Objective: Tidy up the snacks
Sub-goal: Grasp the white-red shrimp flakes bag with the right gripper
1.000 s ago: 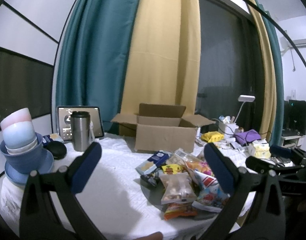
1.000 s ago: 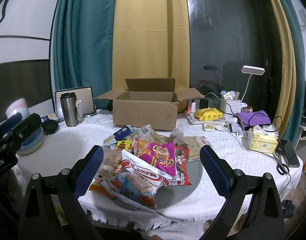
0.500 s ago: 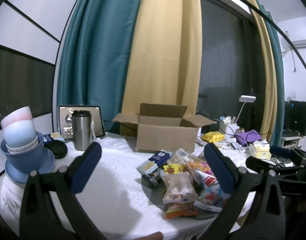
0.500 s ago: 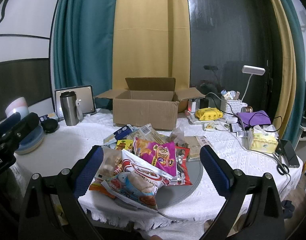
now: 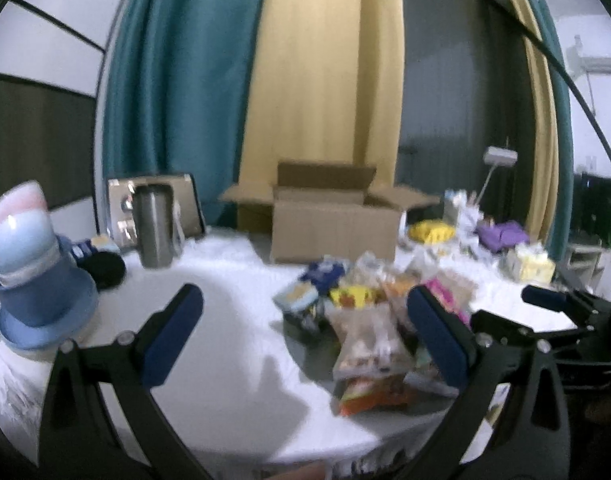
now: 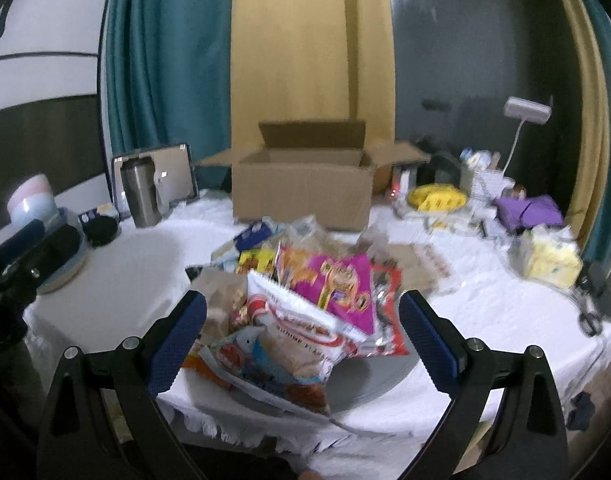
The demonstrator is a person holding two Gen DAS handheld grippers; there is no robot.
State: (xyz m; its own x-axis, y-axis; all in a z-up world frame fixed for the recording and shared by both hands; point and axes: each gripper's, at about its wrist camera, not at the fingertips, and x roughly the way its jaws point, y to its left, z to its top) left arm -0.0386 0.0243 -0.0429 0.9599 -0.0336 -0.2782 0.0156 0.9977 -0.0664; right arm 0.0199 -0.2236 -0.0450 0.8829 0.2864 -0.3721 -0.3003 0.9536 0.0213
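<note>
A pile of snack packets lies on a grey mat on the white table; a magenta bag and a red-and-white bag lie on top. The pile also shows in the left wrist view. An open cardboard box stands behind it, also in the left wrist view. My right gripper is open and empty, just above the near edge of the pile. My left gripper is open and empty, over the table left of the pile. Both views are blurred.
Stacked blue bowls and cups stand at the table's left edge. A steel tumbler and a tablet stand at the back left. A yellow tissue pack, purple cloth, desk lamp and clutter fill the right.
Both grippers have moved forward and a little down toward the table. The snack pile and the box look larger and closer. Both jaws stay open.
</note>
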